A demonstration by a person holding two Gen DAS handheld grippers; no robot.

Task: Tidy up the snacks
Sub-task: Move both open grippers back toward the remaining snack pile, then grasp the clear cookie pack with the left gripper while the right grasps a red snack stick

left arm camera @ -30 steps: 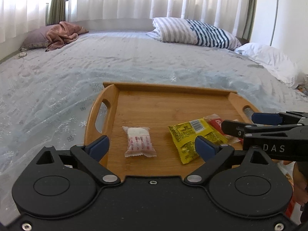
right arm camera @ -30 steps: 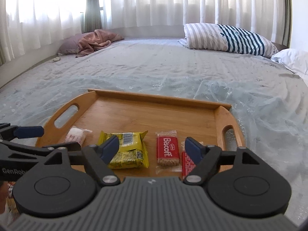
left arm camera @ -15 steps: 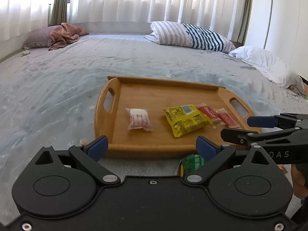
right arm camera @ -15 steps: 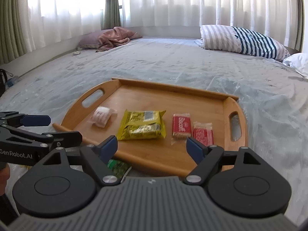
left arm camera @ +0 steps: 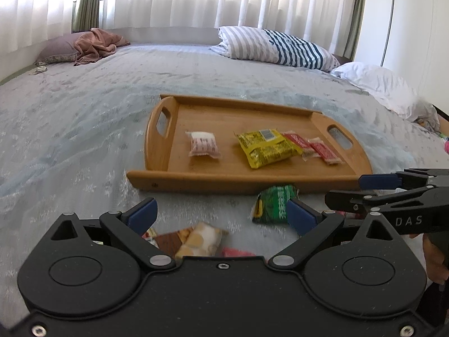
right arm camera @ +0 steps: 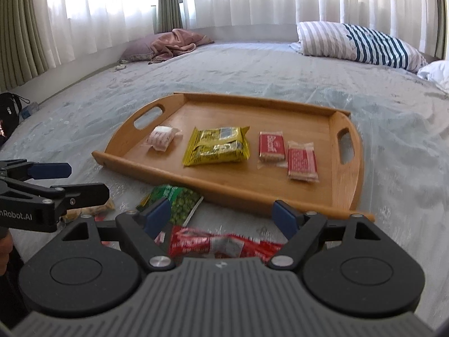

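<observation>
A wooden tray [left arm camera: 196, 181] [right arm camera: 213, 181] lies on the bed. It holds a white packet [left arm camera: 202, 143] [right arm camera: 162, 137], a yellow packet [left arm camera: 266, 147] [right arm camera: 217, 146] and two red biscuit packets [left arm camera: 311, 147] [right arm camera: 286, 154]. Loose on the bed in front of the tray lie a green packet [left arm camera: 273, 203] [right arm camera: 174, 202], a brown and cream snack [left arm camera: 193, 241] and a long red packet [right arm camera: 221, 245]. My left gripper [left arm camera: 221, 214] is open and empty above the brown snack. My right gripper [right arm camera: 223, 213] is open and empty above the red packet.
The grey bedspread [left arm camera: 70, 129] stretches all round the tray. A striped pillow [left arm camera: 275, 46], a white pillow [left arm camera: 381, 84] and a pink cloth on a purple pillow [left arm camera: 89, 46] lie at the far side. A black bag [right arm camera: 8, 109] sits at the left.
Both grippers have pulled back and up from the tray. The whole tray and the loose snacks in front of it have come into view.
</observation>
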